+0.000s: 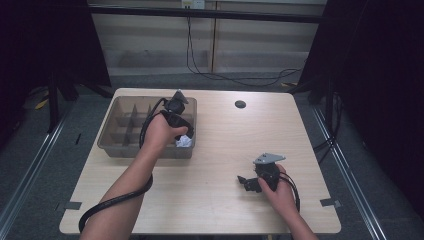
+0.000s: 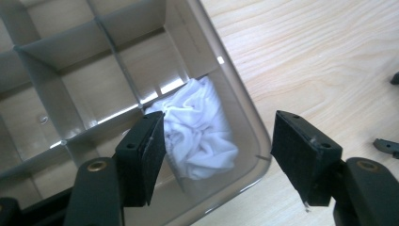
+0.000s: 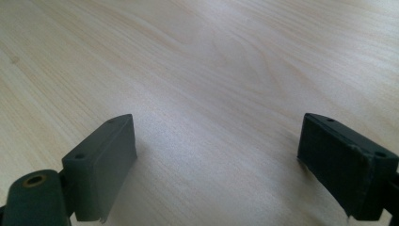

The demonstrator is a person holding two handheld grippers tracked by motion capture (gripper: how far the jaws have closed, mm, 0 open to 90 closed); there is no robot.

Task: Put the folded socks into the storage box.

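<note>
Crumpled white cloth (image 2: 200, 136) is lying loose in the grey divided tray's (image 2: 244, 110) corner compartment, below the left gripper's (image 2: 219, 157) wide-standing fingers (image 2: 149, 157), touching neither.

Light from overhead falls bright on the desk (image 1: 220, 150) while the surroundings stay dark; glare glints on the tray's (image 2: 244, 103) dividers, close views slightly soft.

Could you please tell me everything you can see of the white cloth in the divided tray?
The white cloth is a soft, crumpled bundle, seemingly knit fabric, bunched into folds rather than laid flat. It lies in the corner compartment of the translucent grey-brown divided tray, against the outer wall and a divider. The left gripper hangs over it with jaws apart, one over the cloth, one beyond the tray wall; neither pad presses on it.
</note>
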